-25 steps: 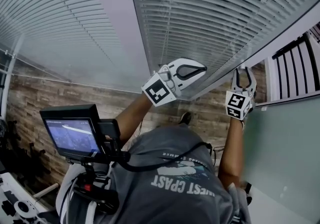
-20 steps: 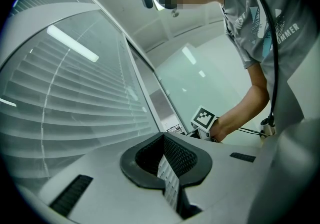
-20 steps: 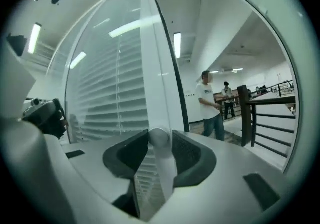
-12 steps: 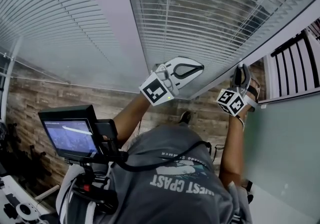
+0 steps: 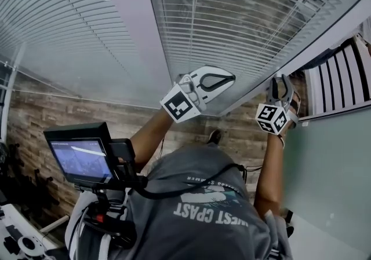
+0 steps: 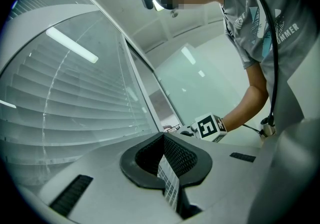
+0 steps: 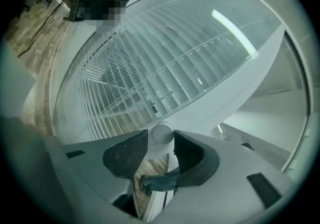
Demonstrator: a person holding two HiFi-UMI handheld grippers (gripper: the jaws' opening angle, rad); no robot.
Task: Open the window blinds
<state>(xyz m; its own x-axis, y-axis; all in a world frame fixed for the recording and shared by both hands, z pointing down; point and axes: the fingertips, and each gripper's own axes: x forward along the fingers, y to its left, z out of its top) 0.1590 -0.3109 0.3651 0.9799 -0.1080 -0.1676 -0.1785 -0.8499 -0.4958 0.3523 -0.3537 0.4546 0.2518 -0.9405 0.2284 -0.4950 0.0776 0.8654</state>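
Rolling at the wrist, the right tongs (image 5: 282,84) have turned a little since a second ago, so their marker cube now sits tilted where it earlier faced me more squarely. The left tongs (image 5: 232,78) have kept their place.

Both point up towards the window blinds (image 5: 243,15). The slats spread above and ahead of the two tips, and a pale frame bar (image 5: 124,27) to the left of the left tongs splits them into two panels. The left tongs lie just beside the lower corner of the right panel with their pads pressed together and nothing between them. Well to their right, the right tongs stand wide at the edge of the same panel and are clamped on a round white knob (image 7: 161,133) that sits between their tips. Beyond those tips the slats show dark gaps, while the slats to the left of the left tongs look lapped over each other. Below the left tongs a small monitor (image 5: 81,157) sits on the person's rig, against a brick-patterned wall (image 5: 58,108).
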